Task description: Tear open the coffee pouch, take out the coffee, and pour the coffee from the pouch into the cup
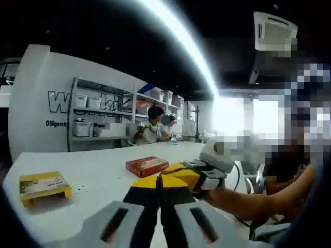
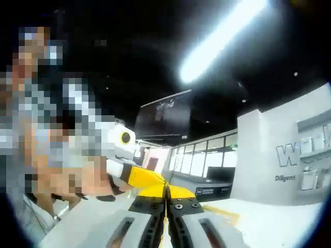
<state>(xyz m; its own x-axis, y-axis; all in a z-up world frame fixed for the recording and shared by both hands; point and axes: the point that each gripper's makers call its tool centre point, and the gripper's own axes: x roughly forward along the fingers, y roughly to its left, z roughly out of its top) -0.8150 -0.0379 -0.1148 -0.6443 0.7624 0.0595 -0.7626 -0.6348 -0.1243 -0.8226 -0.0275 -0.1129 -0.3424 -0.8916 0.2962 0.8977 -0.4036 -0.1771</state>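
While both grippers are raised above the white table (image 1: 103,170), they meet tip to tip over a yellow coffee pouch (image 1: 176,175).

Starting from the left of the left gripper view, a flat yellow box (image 1: 44,186) lies on the table near its edge. Further right and deeper in, a red box (image 1: 147,166) lies flat, its long side running at a slant across the tabletop. Whether either box is sealed or what it holds cannot be told. Just right of the red box, the left gripper (image 1: 159,180) has its jaws pressed together on the pouch, with no gap between them. The pouch spreads sideways from that pinch, its long axis running roughly level toward the right gripper (image 1: 207,173), which comes in from the right and grips the pouch's other end. A bare forearm (image 1: 248,201) follows behind it. Behind the table stands a shelf (image 1: 98,116) with white containers, and two people sit at the far end.

In the right gripper view, the left gripper (image 2: 121,155) enters from the left, held in a hand (image 2: 77,181). The pouch (image 2: 147,182) stretches from it toward the centre, where the right gripper (image 2: 166,192) has its jaws clamped tight on it. The pouch is hard to make out beyond its colour.
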